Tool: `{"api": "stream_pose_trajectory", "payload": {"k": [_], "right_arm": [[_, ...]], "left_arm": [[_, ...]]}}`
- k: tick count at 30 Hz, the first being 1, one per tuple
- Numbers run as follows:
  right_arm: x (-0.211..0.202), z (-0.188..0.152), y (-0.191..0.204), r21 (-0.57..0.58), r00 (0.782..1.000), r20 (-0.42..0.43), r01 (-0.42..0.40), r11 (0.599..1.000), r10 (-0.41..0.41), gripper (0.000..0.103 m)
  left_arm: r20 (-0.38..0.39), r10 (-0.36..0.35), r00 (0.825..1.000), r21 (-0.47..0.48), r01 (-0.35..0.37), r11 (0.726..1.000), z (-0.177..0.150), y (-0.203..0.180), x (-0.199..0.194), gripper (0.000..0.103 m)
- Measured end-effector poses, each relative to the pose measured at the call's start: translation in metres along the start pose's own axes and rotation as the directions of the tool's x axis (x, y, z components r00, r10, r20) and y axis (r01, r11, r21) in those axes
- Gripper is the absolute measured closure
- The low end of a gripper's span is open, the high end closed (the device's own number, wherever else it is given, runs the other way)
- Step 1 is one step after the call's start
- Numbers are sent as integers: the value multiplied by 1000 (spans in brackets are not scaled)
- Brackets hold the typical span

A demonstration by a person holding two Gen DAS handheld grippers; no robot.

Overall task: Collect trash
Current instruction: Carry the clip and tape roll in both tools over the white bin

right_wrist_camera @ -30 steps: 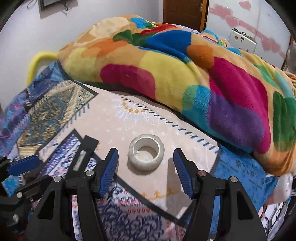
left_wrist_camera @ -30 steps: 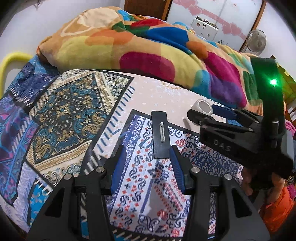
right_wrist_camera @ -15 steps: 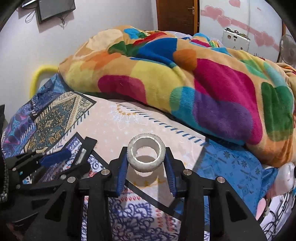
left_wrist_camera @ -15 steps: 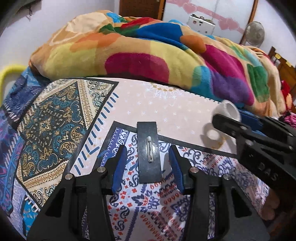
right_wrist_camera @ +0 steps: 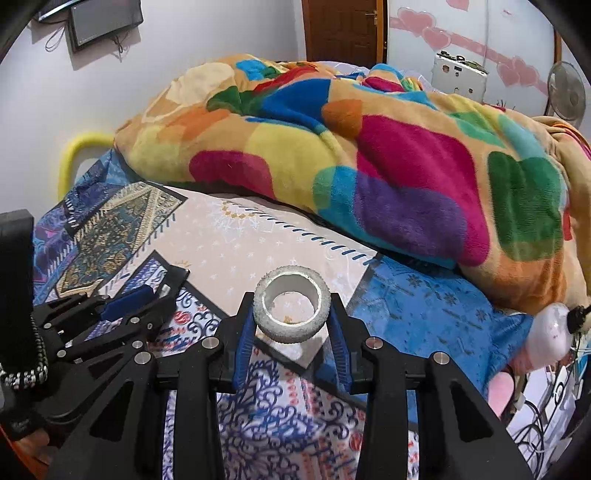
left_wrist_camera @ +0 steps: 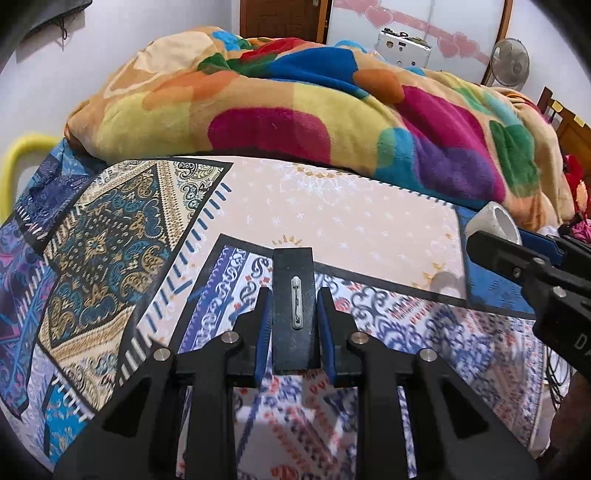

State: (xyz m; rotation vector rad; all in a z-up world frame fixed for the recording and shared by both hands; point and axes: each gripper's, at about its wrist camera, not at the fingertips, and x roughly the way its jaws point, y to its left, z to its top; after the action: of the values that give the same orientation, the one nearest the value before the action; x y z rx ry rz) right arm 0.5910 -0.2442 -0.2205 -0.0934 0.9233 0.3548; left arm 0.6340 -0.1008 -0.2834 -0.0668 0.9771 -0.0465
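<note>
Downward, both claws tilt: left claw (left_wrist_camera: 294, 325) gripping card (left_wrist_camera: 294, 295).

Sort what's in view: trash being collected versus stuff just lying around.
Part of the job:
- black rectangular badge with pin, between the left gripper pads
- white tape roll, held in the right gripper

Just lying about:
- colourful blanket
- patterned bedsheet
- standing fan
- wall-mounted screen

The blanket (right_wrist_camera: 369, 155) shows bold patches of magenta, yellow, blue, green and purple. The bedsheet (left_wrist_camera: 110, 258) carries blue-and-gold paisley patchwork; the tape roll (right_wrist_camera: 291, 308) is white.
</note>
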Motion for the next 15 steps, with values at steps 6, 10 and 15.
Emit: {"api": "stream_pose_trajectory", "payload": {"k": [6,10,15], "right_arm": [[-33,0,12,-22,1000,22,-4,1000,5,69],[-64,0,22,-34,998,51,-20,999,21,69],[-97,-8,39,-68,997,73,-23,997,28,69]], "left_arm": [[24,-20,1000,1,20,1000,-2,-7,-46,80],[70,-8,998,4,8,1000,0,-9,-84,80],[111,5,994,-4,-4,1000,-15,-3,-139,80]]}}
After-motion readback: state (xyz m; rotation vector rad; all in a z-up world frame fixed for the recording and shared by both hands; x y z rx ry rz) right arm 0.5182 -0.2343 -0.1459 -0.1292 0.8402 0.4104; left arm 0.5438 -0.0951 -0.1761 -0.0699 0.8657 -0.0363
